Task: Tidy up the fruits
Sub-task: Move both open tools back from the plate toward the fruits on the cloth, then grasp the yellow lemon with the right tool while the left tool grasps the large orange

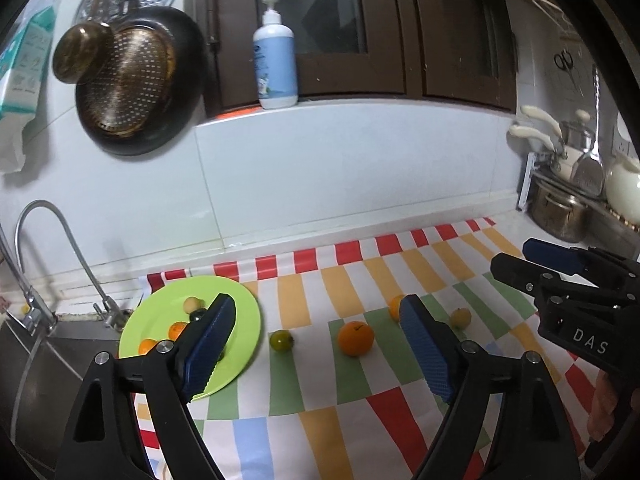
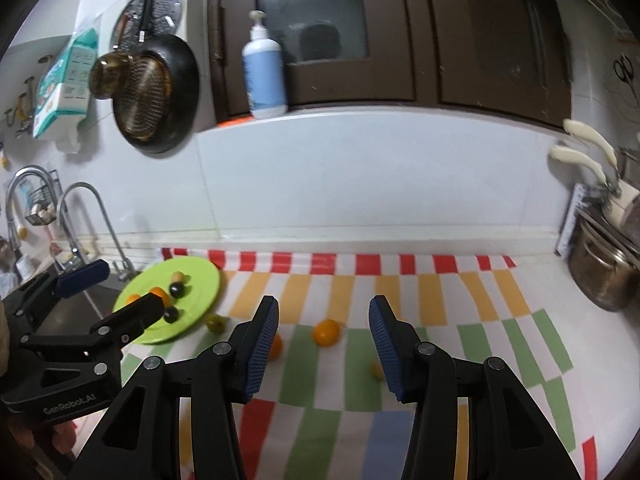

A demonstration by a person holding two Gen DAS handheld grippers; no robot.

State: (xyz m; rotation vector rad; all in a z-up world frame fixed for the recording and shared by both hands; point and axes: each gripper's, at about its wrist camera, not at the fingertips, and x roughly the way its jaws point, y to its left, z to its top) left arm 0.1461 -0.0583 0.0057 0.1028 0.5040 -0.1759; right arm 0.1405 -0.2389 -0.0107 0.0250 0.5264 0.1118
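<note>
While both claws hang above the striped, multicoloured tablecloth (image 1: pixel 320 380), the fruit sorting looks partly done: the round lime-green plate (image 1: pixel 160 320) near the sink edge already carries several small fruits, which suggests it is the collecting spot. In the left wrist view, the left gripper (image 1: pixel 316 344) has its blue-padded jaws spread wide with nothing between the pads. The plate sits at about ten o'clock from that gap. A large orange (image 1: pixel 355 338) lies on the cloth just ahead at twelve o'clock, and a small olive-green fruit (image 1: pixel 281 341) lies at eleven o'clock between the orange and the plate's rim, apart from both. A second orange fruit (image 1: pixel 396 306) peeks out behind the right-hand pad, and a small yellow fruit (image 1: pixel 460 317) rests at one o'clock.

In the right wrist view, the right gripper (image 2: pixel 324 344) is also apart and holds nothing; its gap is narrower. An orange fruit (image 2: pixel 326 333) lies at twelve o'clock within its opening line, so I judge this claw is lined up for it. Both tools tilt downward toward the cloth, likely to approach low-lying, rolling fruit from above and behind. Four fruits remain off the plate, so picking continues; round fruit may roll if nudged by a pad.
</note>
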